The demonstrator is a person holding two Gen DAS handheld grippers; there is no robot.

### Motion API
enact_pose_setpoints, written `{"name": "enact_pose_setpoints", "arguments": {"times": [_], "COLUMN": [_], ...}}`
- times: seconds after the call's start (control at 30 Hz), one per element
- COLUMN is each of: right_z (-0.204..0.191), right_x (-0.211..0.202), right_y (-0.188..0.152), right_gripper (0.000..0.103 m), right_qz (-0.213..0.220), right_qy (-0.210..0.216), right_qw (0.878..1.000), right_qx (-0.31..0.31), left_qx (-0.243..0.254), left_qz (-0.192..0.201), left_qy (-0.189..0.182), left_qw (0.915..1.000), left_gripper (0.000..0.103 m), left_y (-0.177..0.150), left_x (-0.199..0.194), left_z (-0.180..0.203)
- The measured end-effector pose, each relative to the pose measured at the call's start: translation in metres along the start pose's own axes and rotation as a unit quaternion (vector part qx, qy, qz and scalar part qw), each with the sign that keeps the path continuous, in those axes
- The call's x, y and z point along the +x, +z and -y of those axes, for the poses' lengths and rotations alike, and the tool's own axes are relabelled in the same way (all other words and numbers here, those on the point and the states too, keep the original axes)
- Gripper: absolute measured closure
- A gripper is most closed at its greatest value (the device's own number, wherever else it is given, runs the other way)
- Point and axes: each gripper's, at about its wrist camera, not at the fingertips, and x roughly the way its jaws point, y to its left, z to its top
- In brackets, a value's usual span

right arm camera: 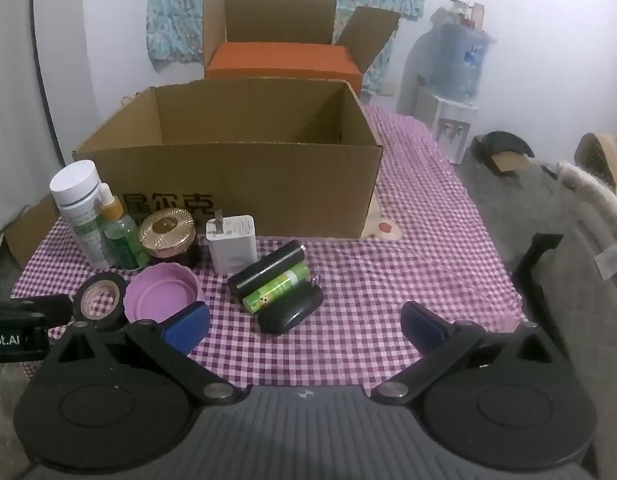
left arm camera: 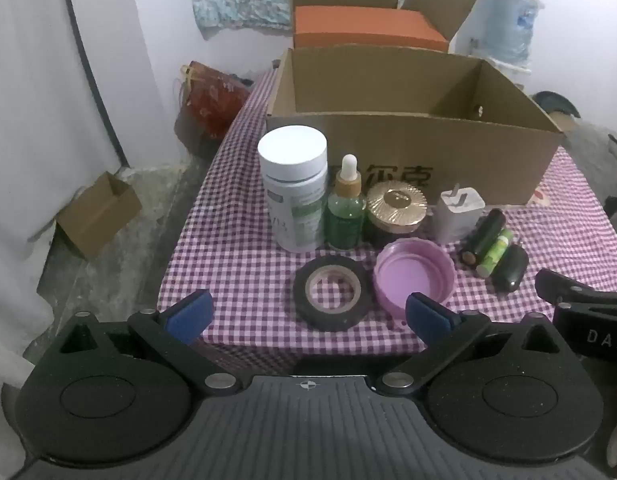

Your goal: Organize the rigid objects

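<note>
Both grippers' fingers (left arm camera: 186, 314) are spread wide, empty. At frame centre, the light, stiff tape roll (left arm camera: 330, 298) is best pinched across its rim.

A room in a home

A checked cloth (right arm camera: 428, 264) covers the surface, a floral curtain (right arm camera: 176, 12) hangs on the back wall, a water dispenser (right arm camera: 456, 80) stands in the corner, and cardboard boxes (left arm camera: 96, 212) sit on the concrete floor (left arm camera: 120, 264).

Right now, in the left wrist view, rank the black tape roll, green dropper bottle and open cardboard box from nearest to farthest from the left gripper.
1. Black tape roll, just ahead of the left gripper.
2. Green dropper bottle, behind the tape.
3. Open cardboard box, at the back.
</note>
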Motion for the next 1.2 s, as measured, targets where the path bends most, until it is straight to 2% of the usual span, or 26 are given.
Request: {"name": "enact_pose_setpoints", "arguments": {"times": [0.17, 0.2, 0.3, 1.2], "right_z": [0.0, -0.002, -0.002, 0.0], "right_x": [-0.001, 0.002, -0.003, -0.009], "right_y": [0.001, 0.003, -0.001, -0.001], "right_gripper": [0.0, 0.0, 0.0, 0.0], "right_qz": [0.011, 0.001, 0.018, 0.014], "right_qy": [0.002, -0.002, 0.005, 0.015], "right_qw": [1.0, 1.0, 1.0, 1.0], "right_qx": [-0.003, -0.007, 0.001, 0.006], "left_qx": [0.0, 0.001, 0.004, 0.008], "left_qz": [0.002, 0.002, 0.002, 0.008], "left_qy": [0.0, 0.001, 0.003, -0.001], "left_qw": [1.0, 1.0, 1.0, 0.9999], "left_gripper": [0.0, 0.0, 0.0, 0.0], "left_y": [0.0, 0.0, -0.002, 0.001], "left_x": [0.0, 0.0, 0.001, -0.008], "left_z": [0.0, 0.0, 0.003, 0.003]}}
